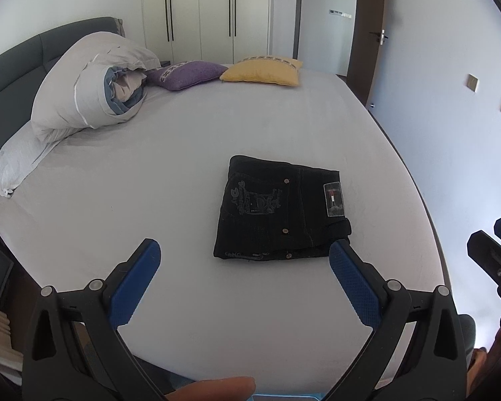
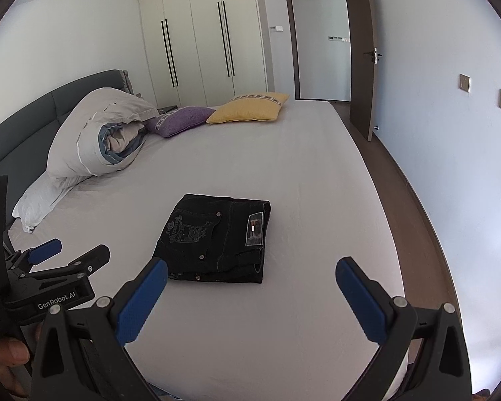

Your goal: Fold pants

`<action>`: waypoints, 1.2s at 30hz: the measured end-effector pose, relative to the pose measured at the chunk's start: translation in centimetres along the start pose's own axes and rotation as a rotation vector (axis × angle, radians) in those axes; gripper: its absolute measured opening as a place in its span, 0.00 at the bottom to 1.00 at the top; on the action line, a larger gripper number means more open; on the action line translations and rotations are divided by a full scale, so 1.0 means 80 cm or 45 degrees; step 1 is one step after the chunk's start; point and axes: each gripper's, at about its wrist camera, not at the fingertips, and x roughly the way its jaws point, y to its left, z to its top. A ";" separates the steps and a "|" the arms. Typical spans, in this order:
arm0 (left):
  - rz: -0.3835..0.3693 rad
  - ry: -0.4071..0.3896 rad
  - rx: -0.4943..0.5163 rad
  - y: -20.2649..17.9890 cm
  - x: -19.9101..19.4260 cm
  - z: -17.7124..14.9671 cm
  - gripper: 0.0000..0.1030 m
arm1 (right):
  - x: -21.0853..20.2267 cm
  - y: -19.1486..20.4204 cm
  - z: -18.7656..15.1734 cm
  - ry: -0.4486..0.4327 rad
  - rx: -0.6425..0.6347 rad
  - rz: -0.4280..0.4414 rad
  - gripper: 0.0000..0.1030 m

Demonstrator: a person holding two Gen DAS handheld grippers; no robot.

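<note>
- Lying at the mattress [image 1: 150, 200] centre, twelve o'clock from both claws, the black pants [image 1: 277, 210] form a compact folded stack.
- Left gripper [image 1: 243, 264] and right gripper [image 2: 250, 287] gape apart, holding nothing.
- Folding looks finished.

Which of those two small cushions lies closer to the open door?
The yellow cushion. It lies beside the purple cushion, on the side toward the open door.

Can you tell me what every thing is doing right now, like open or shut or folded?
pants: folded, flat on bed.
left gripper: open, holding nothing.
right gripper: open, holding nothing.
door: open.
wardrobe: shut.
duvet: rolled up.
</note>
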 end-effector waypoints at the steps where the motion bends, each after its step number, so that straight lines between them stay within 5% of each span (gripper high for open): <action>1: -0.001 0.007 -0.002 0.000 0.002 0.000 1.00 | 0.000 0.000 0.000 0.001 0.000 -0.001 1.00; 36: 0.016 0.050 -0.011 0.001 0.033 -0.009 1.00 | 0.015 0.009 -0.005 0.057 -0.022 -0.006 1.00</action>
